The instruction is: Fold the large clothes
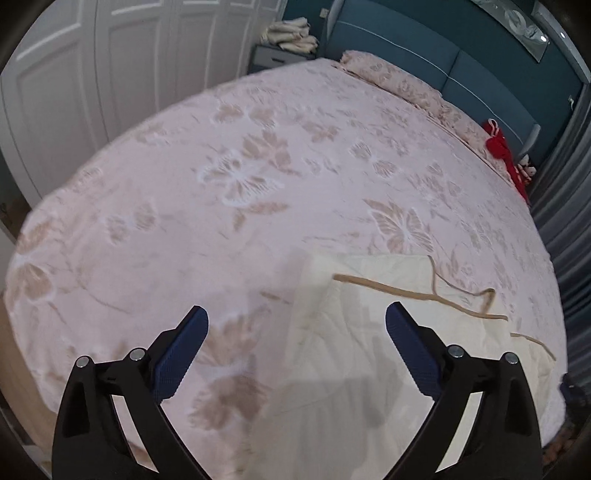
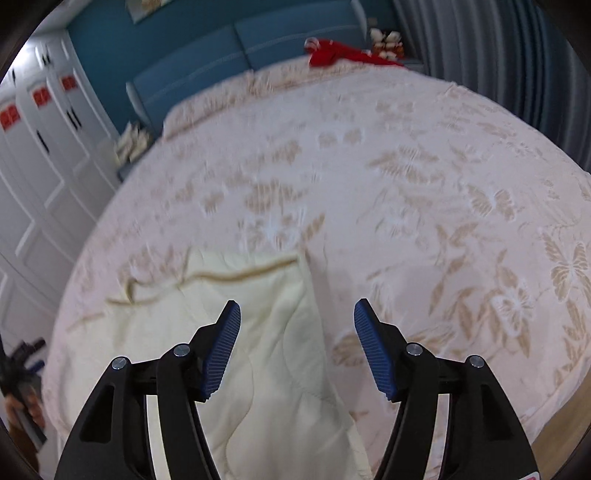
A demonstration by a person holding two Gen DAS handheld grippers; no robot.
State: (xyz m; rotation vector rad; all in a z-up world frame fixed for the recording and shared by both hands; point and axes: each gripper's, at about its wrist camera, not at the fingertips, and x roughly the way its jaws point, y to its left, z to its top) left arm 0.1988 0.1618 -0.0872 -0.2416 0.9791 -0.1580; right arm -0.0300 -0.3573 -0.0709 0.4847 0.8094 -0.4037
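Note:
A cream quilted garment [image 1: 373, 332] lies folded flat on the pink flowered bed [image 1: 258, 166], with thin tan straps [image 1: 417, 295] trailing over it and off to the right. My left gripper [image 1: 295, 325] hovers over the garment's left edge, jaws wide open, nothing between the blue pads [image 1: 177, 354]. In the right wrist view the same cream garment [image 2: 273, 332] lies below and left of centre, tan straps [image 2: 236, 275] across its far end. My right gripper [image 2: 297, 321] hangs above its right edge, open and empty.
A red cloth [image 1: 502, 147] lies at the bed's far right corner by the blue headboard [image 1: 443, 62]. White wardrobe doors [image 1: 110, 74] stand to the left. A nightstand bears a folded pale pile [image 1: 291, 35]. Grey curtains [image 2: 498, 55] hang on the right.

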